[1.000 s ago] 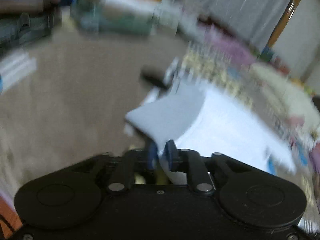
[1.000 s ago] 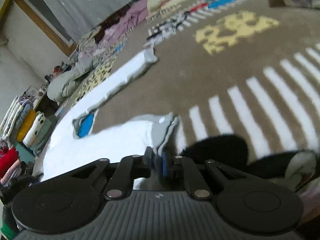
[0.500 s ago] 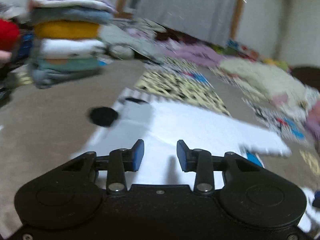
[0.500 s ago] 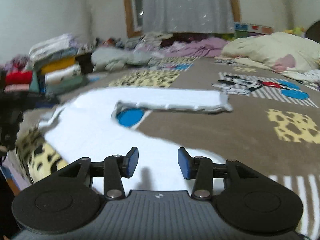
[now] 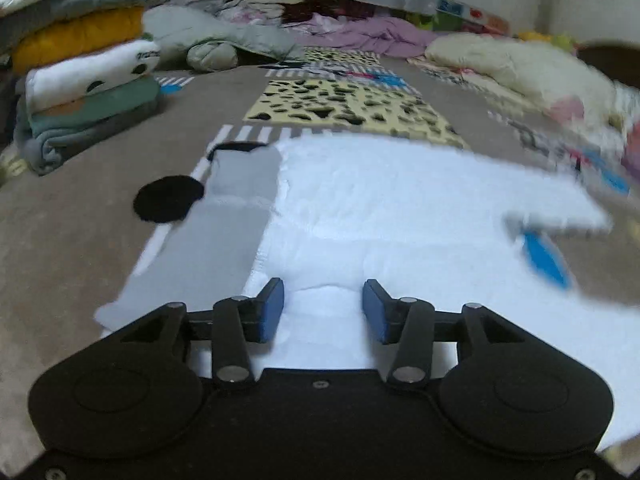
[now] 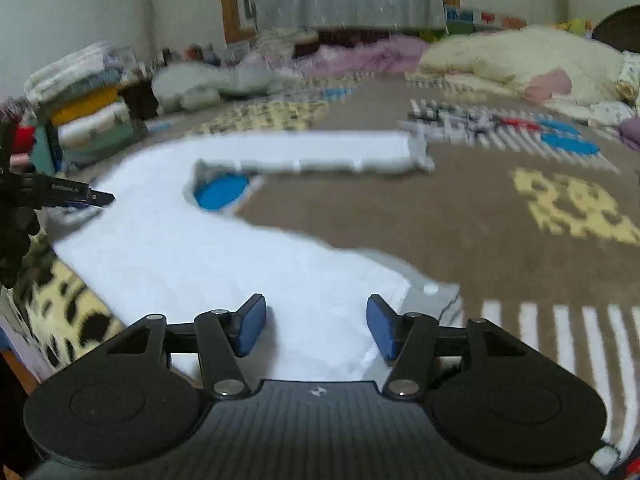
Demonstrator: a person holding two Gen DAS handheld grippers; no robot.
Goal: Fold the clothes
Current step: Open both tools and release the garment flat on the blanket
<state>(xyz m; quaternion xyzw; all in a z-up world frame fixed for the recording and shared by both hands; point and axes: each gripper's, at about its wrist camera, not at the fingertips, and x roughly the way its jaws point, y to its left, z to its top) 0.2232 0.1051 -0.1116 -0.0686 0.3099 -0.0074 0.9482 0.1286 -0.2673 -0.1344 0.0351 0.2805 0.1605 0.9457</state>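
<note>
At the far left, a stack of folded blankets (image 5: pixel 84 76) sits on the brown carpet (image 5: pixel 72 208). The white garment (image 5: pixel 400 216) now lies flat on the near carpet, its grey cuff (image 5: pixel 240 176) at left. The left gripper (image 5: pixel 323 309), clamped on it a second ago, is spread wide and empty. The right gripper (image 6: pixel 316 326) has let go too, fingers apart over the cloth, with the sleeve (image 6: pixel 320 150) stretched far right.
</note>
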